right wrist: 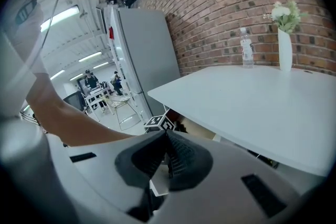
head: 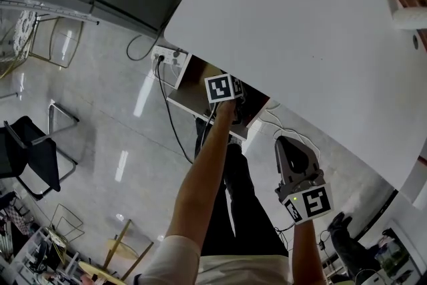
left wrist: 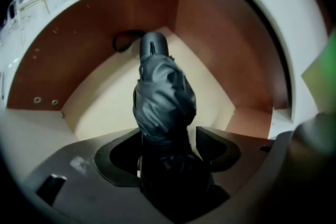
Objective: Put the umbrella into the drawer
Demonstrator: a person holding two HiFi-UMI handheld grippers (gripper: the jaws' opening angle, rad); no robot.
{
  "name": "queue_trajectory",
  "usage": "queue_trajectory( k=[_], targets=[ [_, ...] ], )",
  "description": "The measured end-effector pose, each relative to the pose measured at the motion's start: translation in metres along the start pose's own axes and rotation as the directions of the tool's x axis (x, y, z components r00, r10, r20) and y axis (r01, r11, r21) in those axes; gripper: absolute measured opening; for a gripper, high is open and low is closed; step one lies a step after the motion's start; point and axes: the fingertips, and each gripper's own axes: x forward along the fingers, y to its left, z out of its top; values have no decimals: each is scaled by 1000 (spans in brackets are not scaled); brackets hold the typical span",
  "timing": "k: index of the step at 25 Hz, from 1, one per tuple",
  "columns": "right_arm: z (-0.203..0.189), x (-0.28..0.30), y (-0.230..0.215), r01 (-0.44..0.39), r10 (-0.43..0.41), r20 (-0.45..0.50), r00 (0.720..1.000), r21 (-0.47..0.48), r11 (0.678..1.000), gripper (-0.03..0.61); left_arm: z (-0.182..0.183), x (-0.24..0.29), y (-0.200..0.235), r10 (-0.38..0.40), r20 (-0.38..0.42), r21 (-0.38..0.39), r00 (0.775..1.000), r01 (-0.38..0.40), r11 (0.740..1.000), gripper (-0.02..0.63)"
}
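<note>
The white bench (head: pixel 300 30) spans above the open drawer (left wrist: pixel 100 107). Inside the drawer is the folded black umbrella (left wrist: pixel 163 97), its far end near the drawer's back corner. Its near end is between the wide-spread jaws of the left tool (left wrist: pixel 168 139), which seem clear of it. The right tool (right wrist: pixel 165 152), outside the drawer, is closed and empty. Placement looks nearly done; what seems left is withdrawing the left tool.
</note>
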Motion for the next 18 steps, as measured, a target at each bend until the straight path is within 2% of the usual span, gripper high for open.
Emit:
queue_trajectory(
  k=[3,7,11,16,18],
  targets=[
    [5,0,1,0,0,6,1000,1,1000,67,4,-10,-2,8,58,-21,998,-7,1000,298],
    [12,-1,4,1,-1,26,1000,11,1000,67,12,-36,-9,5,126,-2,992,-5,1000,298],
    [9,-2,11,-5,5,22,1000,11,1000,67,10,-71,-24,-9,163,-7,987,10,1000,298],
    [4,-8,7,21,-22,17,1000,50,999,67,4,-116,-34,-2,204,72,979,-13,997,298],
    [3,-13,6,28,-30,21,999,68,997,67,1,-137,-40,-22,243,92,970,-1,996,298]
  ],
)
